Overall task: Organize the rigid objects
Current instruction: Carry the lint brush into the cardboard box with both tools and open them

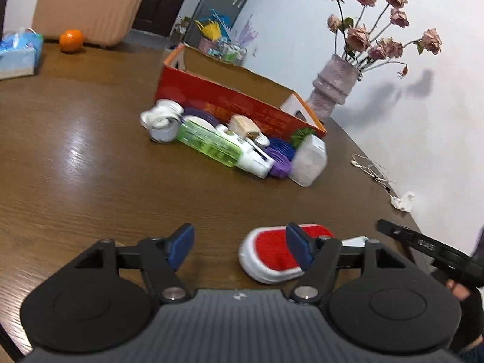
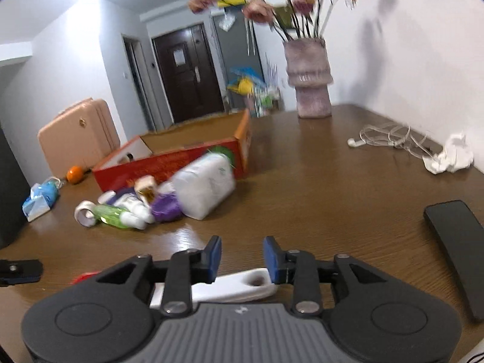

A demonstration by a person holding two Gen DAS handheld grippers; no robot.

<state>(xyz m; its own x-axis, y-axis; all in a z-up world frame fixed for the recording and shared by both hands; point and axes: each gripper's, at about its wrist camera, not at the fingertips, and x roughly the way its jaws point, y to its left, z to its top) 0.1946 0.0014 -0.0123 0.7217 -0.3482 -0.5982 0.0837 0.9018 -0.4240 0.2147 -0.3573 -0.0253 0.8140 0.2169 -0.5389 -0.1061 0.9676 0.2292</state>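
- Broadly, a brown table (image 1: pixel 75 157) fills both views.
- Red box (image 1: pixel 230 103), open-topped, sits at 12 o'clock in the left view, at 10 o'clock in the right view.
- Vase (image 2: pixel 310 78) of dried roses stands at 1 o'clock, past the box.
- Left gripper (image 1: pixel 240 246) hangs above the table, fingers wide apart, holding nothing.
- Right gripper (image 2: pixel 242 257) has its fingers parted, nothing between them; a white handle (image 2: pixel 242 284) lies under them.
- Red-and-white brush (image 1: pixel 278 254) lies at 5 o'clock, partly behind the left gripper's right finger.
- Pile of small items just before the box: clear tub (image 1: pixel 308 160), green bottle (image 1: pixel 208 145), purple lids (image 1: pixel 279 158), tape roll (image 2: pixel 84 213).
- Orange (image 1: pixel 71 40) sits at 10 o'clock, well apart.
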